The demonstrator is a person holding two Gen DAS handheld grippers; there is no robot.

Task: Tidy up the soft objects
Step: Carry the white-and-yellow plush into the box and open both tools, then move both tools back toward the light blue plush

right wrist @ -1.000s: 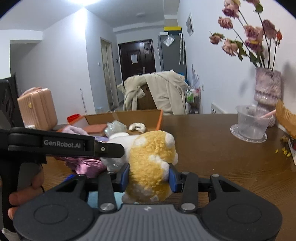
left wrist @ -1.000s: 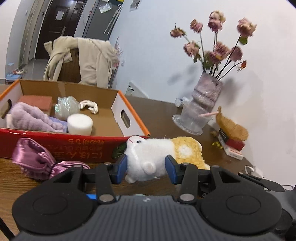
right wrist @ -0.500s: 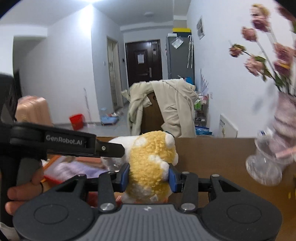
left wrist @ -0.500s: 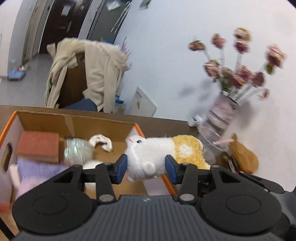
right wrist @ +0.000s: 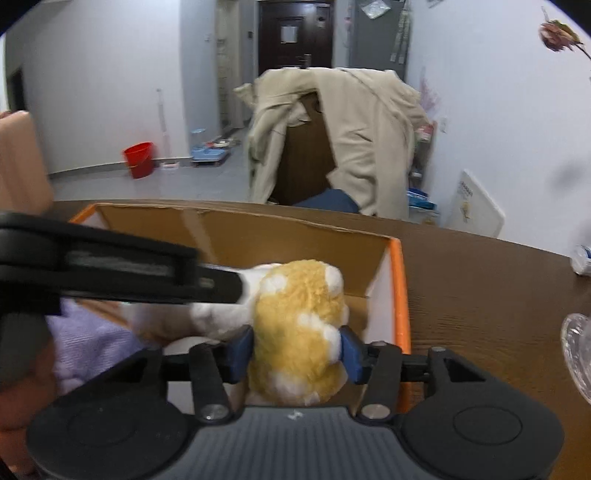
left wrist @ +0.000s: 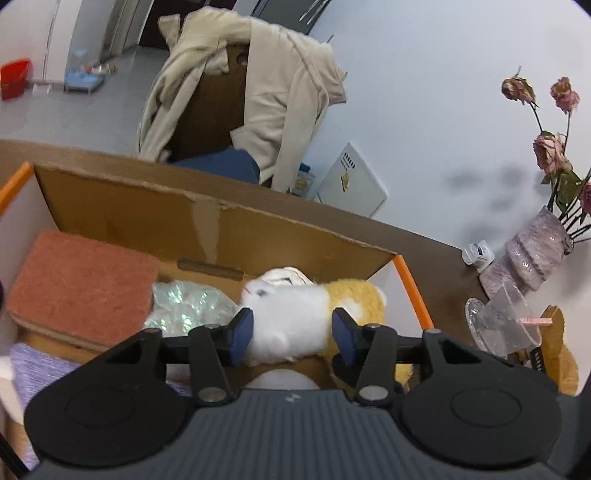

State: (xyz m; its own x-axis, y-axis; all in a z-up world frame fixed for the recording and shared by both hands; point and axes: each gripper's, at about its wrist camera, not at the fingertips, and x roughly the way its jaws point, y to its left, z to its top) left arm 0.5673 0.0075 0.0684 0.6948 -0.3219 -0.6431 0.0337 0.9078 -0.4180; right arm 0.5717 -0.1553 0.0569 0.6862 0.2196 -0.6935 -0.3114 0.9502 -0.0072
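Since a sec ago I'm seeing both claws carried w/ the white-and-yellow plush toy point(left wrist: 291, 314) from beside the orange-rimmed cardboard box point(left wrist: 413, 291) to over its inside. Both jaws have just been easing wider. Left gripper point(left wrist: 291, 334) is still pinching the white end; right gripper point(right wrist: 295, 349) is pinching the yellow end, pads touching fur.

A lived-in home, an apartment's main room. Behind the brown desk point(right wrist: 480, 295) a chair point(right wrist: 303, 155) stands draped with a beige coat point(right wrist: 369, 122). Beyond the chair, a dark entrance door point(right wrist: 293, 35) closes a tiled hall with a red bucket point(right wrist: 139, 159). Right of the chair, dried roses fill a vase point(left wrist: 532, 251).
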